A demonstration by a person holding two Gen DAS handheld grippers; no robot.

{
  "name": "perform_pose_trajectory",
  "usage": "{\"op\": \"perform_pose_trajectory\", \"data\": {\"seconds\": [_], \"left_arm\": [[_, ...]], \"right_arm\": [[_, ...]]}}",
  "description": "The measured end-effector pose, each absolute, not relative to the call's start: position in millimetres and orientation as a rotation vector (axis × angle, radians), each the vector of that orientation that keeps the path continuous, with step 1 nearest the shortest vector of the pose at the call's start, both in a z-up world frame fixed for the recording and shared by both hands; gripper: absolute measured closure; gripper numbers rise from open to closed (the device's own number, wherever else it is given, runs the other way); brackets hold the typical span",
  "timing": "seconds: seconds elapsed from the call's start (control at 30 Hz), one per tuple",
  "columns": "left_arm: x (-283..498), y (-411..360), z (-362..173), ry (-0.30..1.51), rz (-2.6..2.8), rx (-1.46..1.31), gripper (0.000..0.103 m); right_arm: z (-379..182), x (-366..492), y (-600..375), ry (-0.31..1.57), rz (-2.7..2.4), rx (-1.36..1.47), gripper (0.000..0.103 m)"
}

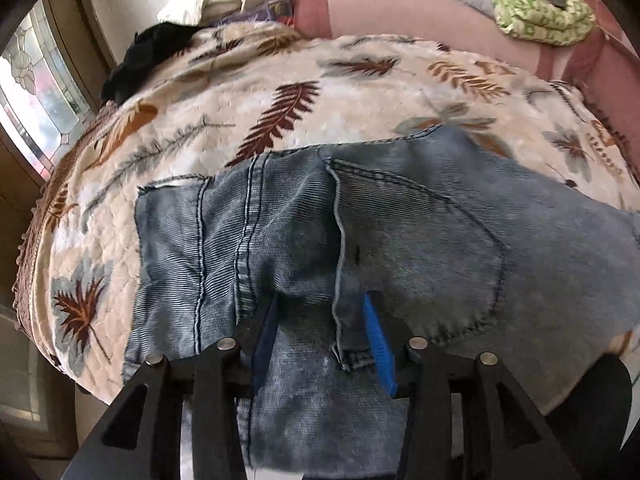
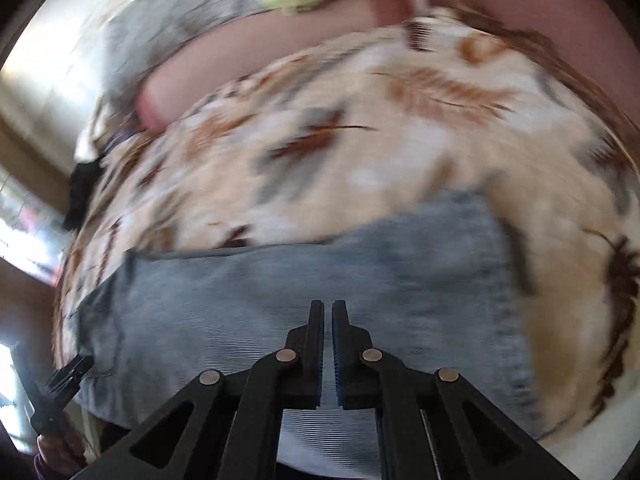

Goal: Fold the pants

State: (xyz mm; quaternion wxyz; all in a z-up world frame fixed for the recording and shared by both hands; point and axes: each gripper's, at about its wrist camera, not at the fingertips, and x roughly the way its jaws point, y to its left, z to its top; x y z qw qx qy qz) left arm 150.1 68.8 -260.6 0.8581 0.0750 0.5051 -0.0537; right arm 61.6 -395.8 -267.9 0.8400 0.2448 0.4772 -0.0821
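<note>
A: Black linkages of the left gripper (image 1: 320, 312) fill the bottom of the left wrist view, blue fingers (image 1: 378, 344) parted with denim between and under them. Whether the pads press on it I cannot tell.

B: And the right gripper (image 2: 327, 320)?

A: Lower middle of its own blurred view, fingers nearly together with only a thin slit, nothing between them. It hangs above the cloth.

B: Where are the jeans (image 1: 360, 232)?

A: Spread on the leaf-patterned blanket (image 1: 280, 92) of the bed, across the lower half of both views. Their long axis runs left to right in the frame, crosswise to both grippers. Seams and a back pocket (image 1: 420, 248) lie just above the left fingers.

B: So which hand is nearer?

A: Left, I judge; it sits down in the fabric. Any coming fold likely turns on carrying cloth along that sideways axis.
</note>
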Motion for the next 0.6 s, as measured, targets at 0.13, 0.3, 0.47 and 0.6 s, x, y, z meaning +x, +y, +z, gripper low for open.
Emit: {"op": "perform_pose_trajectory", "data": {"seconds": [0.13, 0.3, 0.47, 0.6], "left_arm": [[160.4, 61.3, -265.1, 1.054, -0.09, 0.221, 0.056], [174.7, 53.0, -272.5, 1.051, -0.063, 0.297, 0.052], [183.4, 51.5, -272.0, 1.079, -0.059, 0.31, 0.051], [166.6, 52.9, -253.3, 1.068, -0.043, 0.288, 0.051]], "right_arm": [[-292.8, 60.8, -427.9, 1.018, -0.205, 0.59, 0.098], [-306.4, 71.9, -438.9, 0.981, -0.189, 0.667, 0.099], [-309.0, 73.3, -448.5, 0.954, -0.151, 0.734, 0.099], [-285.4, 36.4, -459.9, 0.864, -0.156, 0.761, 0.098]]}}
